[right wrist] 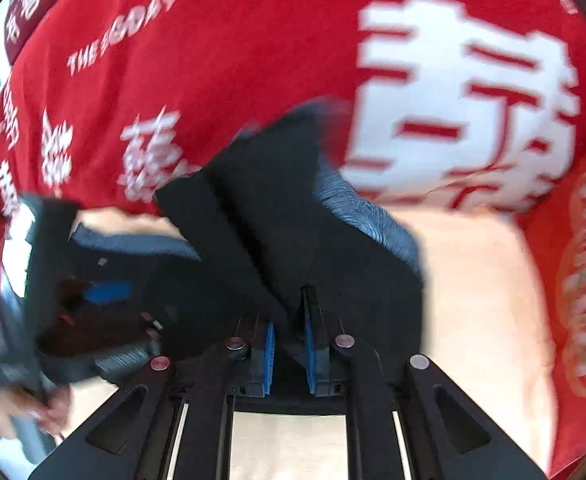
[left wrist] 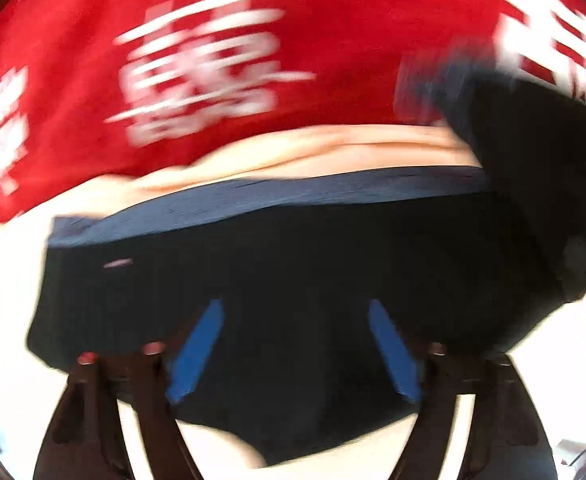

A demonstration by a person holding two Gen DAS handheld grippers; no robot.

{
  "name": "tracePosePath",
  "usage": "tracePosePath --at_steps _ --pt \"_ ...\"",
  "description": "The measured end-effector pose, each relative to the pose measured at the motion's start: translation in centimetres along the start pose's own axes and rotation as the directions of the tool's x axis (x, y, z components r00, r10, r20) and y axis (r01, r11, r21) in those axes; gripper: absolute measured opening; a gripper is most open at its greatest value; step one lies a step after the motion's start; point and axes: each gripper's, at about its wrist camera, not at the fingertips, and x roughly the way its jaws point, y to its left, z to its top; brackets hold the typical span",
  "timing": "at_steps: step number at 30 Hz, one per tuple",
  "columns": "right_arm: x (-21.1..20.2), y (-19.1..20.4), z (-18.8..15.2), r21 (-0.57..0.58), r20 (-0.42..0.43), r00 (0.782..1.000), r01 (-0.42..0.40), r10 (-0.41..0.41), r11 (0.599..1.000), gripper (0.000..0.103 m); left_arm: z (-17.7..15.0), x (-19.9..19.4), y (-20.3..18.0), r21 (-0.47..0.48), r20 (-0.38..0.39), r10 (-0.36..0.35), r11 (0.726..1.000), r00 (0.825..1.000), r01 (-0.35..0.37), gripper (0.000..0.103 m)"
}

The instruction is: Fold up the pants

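The dark navy pants [left wrist: 277, 264] lie folded across a pale surface, blurred by motion. My left gripper [left wrist: 293, 308] hangs just over them, open, its blue pads [left wrist: 197, 352] spread wide and not pressing on the cloth. My right gripper [right wrist: 289, 312] is shut on a fold of the pants [right wrist: 293, 220], which rises from its narrow jaws as a lifted flap. That flap [left wrist: 533, 168] shows at the upper right of the left wrist view. At the left of the right wrist view, one blue pad of the left gripper [right wrist: 107, 292] shows over the pants, with a hand [right wrist: 21, 404] below it.
A red cloth with large white characters [left wrist: 253, 40] covers the far side, also filling the right wrist view's top as red cloth [right wrist: 253, 40]. A pale peach surface [right wrist: 473, 300] lies under and right of the pants.
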Motion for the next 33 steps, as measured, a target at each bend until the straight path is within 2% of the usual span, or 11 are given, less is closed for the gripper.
tracePosePath --at_steps 4,8,10,12,15,21,25,26,27,28,33 --pt "6.4 6.0 -3.5 -0.099 -0.155 0.987 0.03 -0.045 0.995 0.021 -2.4 0.3 5.5 -0.04 -0.042 0.043 0.998 0.998 -0.045 0.079" --pt "6.1 8.1 -5.3 -0.201 -0.145 0.98 0.108 -0.138 0.974 0.023 -3.8 0.1 7.2 -0.058 -0.042 0.012 0.998 0.999 -0.015 0.079" --pt "4.6 8.4 -5.5 -0.241 -0.145 0.981 0.088 -0.125 0.967 0.043 -3.1 2.9 5.4 -0.058 -0.05 -0.009 0.998 0.999 0.006 0.079" --pt "3.1 9.0 -5.9 -0.317 -0.149 0.985 0.038 -0.089 0.948 0.074 -3.8 3.7 4.2 -0.052 -0.053 -0.038 0.998 0.998 0.036 0.079" --pt "1.3 11.2 -6.8 -0.448 -0.109 0.989 0.042 -0.101 0.893 0.074 -3.0 5.2 2.3 -0.024 -0.069 -0.018 1.0 0.997 0.016 0.079" --pt "2.6 11.6 -4.3 -0.462 -0.052 0.989 0.102 -0.141 0.881 0.073 -3.4 5.6 3.2 -0.056 -0.07 -0.026 0.998 0.997 0.022 0.079" --pt "5.5 12.8 -3.4 -0.56 -0.037 0.988 0.102 -0.147 0.822 0.06 -3.9 5.3 4.0 -0.061 -0.077 -0.016 0.998 0.997 0.012 0.079" --pt "6.2 13.1 -3.5 -0.577 -0.05 0.987 0.098 -0.154 0.811 0.045 -4.0 5.3 4.1 -0.065 -0.079 -0.015 0.998 0.997 0.01 0.079" --pt "7.0 13.1 -3.5 -0.582 -0.085 0.985 0.076 -0.153 0.809 0.011 -3.9 5.4 4.1 -0.067 -0.082 -0.012 0.998 0.997 0.007 0.079" --pt "7.9 12.9 -3.3 -0.563 -0.145 0.979 0.036 -0.141 0.826 0.0 -3.9 5.4 4.1 -0.071 -0.086 -0.008 0.998 0.996 0.002 0.079" --pt "5.7 11.9 -1.1 -0.428 -0.176 0.984 -0.078 0.001 0.9 0.0 -3.4 4.3 5.0 -0.072 -0.077 0.0 0.997 0.997 -0.005 0.079"
